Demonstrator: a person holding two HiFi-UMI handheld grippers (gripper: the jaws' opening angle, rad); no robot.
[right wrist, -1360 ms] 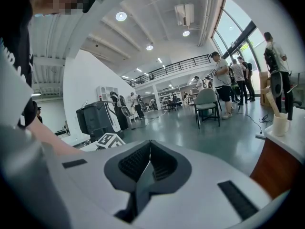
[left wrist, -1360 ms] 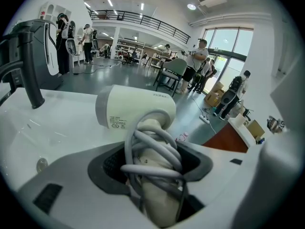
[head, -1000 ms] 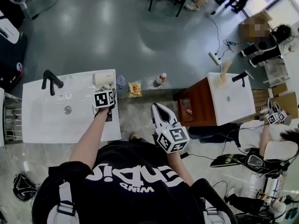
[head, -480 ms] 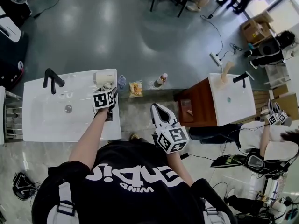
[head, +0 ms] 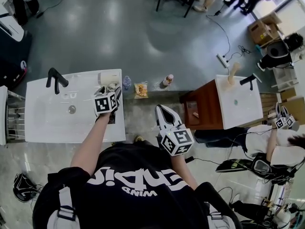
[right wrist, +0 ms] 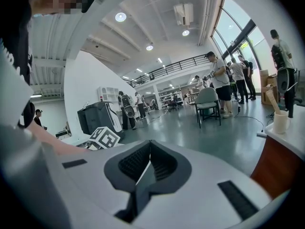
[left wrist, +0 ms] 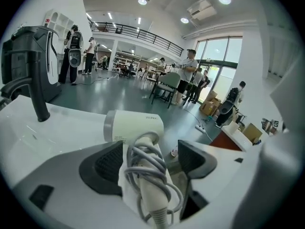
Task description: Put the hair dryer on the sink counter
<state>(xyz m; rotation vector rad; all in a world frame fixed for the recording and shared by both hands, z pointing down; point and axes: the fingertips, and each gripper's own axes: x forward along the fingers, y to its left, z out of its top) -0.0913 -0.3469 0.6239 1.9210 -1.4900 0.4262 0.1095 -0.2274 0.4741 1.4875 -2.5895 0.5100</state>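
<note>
The white hair dryer lies at the far right corner of the white sink counter, its grey cord wound round the handle. My left gripper hovers just above and behind it. Its jaws have just been opening and now stand wide, open, with the handle between them and a clear gap on the right side. In the left gripper view the dryer's barrel points left past the gripper. My right gripper hangs shut over the floor, right of the counter, with nothing in it.
A black faucet and a drain sit in the counter's basin. Two bottles and a snack bag lie on the floor beyond the counter. A brown cabinet with a second sink stands at the right.
My left gripper has lifted and drawn back slightly from the hair dryer, which stays lying on the counter corner. The right gripper has kept still.
</note>
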